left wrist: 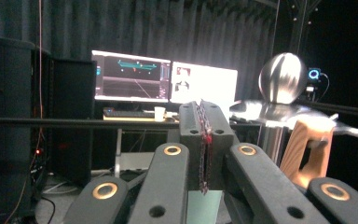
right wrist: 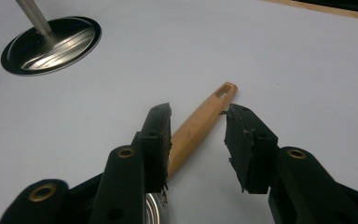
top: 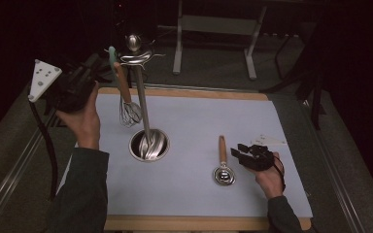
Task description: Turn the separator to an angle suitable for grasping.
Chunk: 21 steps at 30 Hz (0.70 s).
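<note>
One wooden-handled ladle (right wrist: pixel 200 128) — between the right tongs (right wrist: pixel 198 140).

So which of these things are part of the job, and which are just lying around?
In the job:
- wooden-handled scoop, between the open right gripper's jaws
- utensil stand
- whisk hanging on it
- left gripper, shut, near the stand's top

Just lying about:
- monitors
- cup
- metal frame behind the table

Left tongs (left wrist: pixel 204 140) closed, right tongs (right wrist: pixel 198 140) apart
</note>
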Tool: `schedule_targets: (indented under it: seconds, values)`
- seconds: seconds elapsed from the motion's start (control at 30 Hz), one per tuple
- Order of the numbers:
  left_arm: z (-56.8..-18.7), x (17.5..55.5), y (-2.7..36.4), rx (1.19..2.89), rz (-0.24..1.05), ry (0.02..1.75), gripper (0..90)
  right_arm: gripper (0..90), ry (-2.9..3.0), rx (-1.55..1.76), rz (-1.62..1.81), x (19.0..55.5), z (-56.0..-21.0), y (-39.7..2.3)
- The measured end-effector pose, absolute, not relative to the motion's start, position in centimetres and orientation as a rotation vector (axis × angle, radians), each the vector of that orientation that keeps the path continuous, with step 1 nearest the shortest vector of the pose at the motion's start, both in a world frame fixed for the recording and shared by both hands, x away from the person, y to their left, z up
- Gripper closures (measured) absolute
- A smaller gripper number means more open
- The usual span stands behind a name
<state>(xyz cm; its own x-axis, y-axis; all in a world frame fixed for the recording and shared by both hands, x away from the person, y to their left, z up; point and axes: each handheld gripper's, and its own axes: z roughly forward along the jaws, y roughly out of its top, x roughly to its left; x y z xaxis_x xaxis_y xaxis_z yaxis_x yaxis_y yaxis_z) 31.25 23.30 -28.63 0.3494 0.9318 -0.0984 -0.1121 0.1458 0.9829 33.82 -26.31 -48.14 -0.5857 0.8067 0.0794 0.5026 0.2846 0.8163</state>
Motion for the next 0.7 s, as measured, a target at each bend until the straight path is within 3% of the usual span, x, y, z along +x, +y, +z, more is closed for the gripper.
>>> schedule_targets:
  seconds: [0.17, 0.47, 0.7]
  values:
    - [-30.7, 30.7, 23.8, 1.198, 0.925, 0.941, 84.9, 63.4, 2.196, 1.200, 1.201, 33.8, -48.1, -26.5]
    - [-35.6, 30.1, 25.4, 1.241, 0.873, 1.026, 81.1, 89.4, 2.217, 1.229, 1.143, 34.0, -48.8, -26.3]
    - [-39.3, 29.2, 25.8, 1.283, 0.874, 1.090, 77.4, 89.9, 2.222, 1.239, 1.110, 34.2, -49.1, -26.3]
